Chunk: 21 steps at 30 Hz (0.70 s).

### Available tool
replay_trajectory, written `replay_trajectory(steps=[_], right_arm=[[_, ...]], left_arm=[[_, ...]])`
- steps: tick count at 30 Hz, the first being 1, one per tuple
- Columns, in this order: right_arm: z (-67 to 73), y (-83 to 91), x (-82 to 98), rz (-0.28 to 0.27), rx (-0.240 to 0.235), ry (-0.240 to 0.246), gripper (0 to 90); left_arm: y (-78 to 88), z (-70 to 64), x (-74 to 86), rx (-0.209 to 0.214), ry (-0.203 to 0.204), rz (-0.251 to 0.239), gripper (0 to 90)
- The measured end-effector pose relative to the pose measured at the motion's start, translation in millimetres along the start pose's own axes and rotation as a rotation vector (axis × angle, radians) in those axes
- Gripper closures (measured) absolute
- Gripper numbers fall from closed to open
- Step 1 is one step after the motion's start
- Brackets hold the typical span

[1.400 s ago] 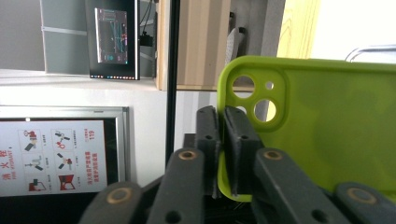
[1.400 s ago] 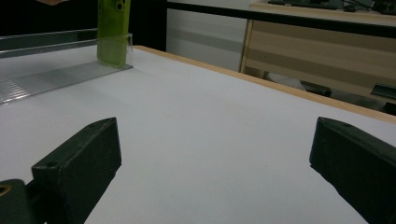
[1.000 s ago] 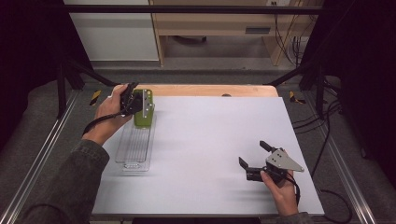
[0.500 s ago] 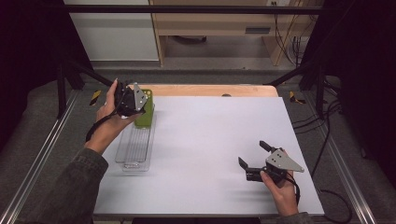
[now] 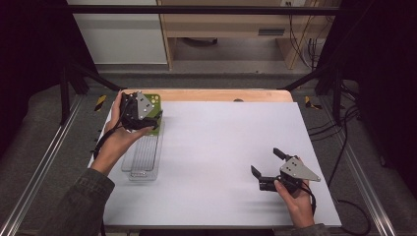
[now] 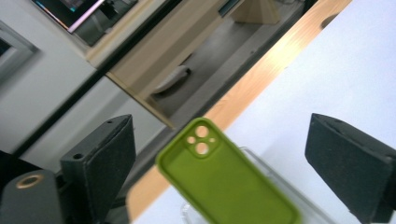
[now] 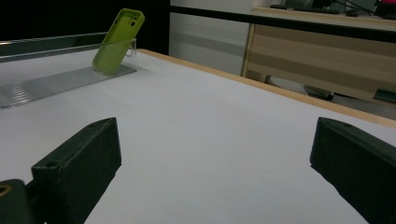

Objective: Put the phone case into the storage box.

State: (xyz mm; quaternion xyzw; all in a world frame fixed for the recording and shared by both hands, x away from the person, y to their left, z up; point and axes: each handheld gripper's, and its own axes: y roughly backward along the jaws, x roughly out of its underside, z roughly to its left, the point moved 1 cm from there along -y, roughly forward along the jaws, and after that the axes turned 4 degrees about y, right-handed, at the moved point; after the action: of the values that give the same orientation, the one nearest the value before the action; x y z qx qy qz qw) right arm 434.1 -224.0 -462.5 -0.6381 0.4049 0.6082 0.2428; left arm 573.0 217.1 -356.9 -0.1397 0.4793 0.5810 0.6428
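we counted one green phone case (image 5: 154,114), one clear ridged tray (image 5: 142,156), two grippers and one white table (image 5: 221,147). the case leaned tilted at the far end of the tray, its camera cut-outs uppermost, resting against the tray's end wall, as the right gripper view (image 7: 118,41) showed. the left gripper (image 5: 147,118) hung just above the case at the table's far left; its jaws had just been opening and stood wide apart, the case (image 6: 224,182) between them but untouched by either pad. a second before, we saw that gripper lower, down on the case; by this moment the hand had drawn up and toward the table's far left corner. the right gripper (image 5: 268,162) rested near the right front edge, jaws spread on nothing, where it had been a second earlier. the tray had not shifted.
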Motion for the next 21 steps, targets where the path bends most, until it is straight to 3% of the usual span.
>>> replay_trajectory(steps=[9, 21], right_arm=[[0.3, -0.1, 0.0, 0.000, -0.001, 0.000, 2.2], [0.1, 0.3, -0.2, -0.001, 0.000, 0.000, 2.1]], left_arm=[[8.5, -2.2, 1.8, 0.048, 0.081, -0.018, 5.7], [20.2, -8.6, 3.5, 0.093, 0.155, -0.044, 4.3]])
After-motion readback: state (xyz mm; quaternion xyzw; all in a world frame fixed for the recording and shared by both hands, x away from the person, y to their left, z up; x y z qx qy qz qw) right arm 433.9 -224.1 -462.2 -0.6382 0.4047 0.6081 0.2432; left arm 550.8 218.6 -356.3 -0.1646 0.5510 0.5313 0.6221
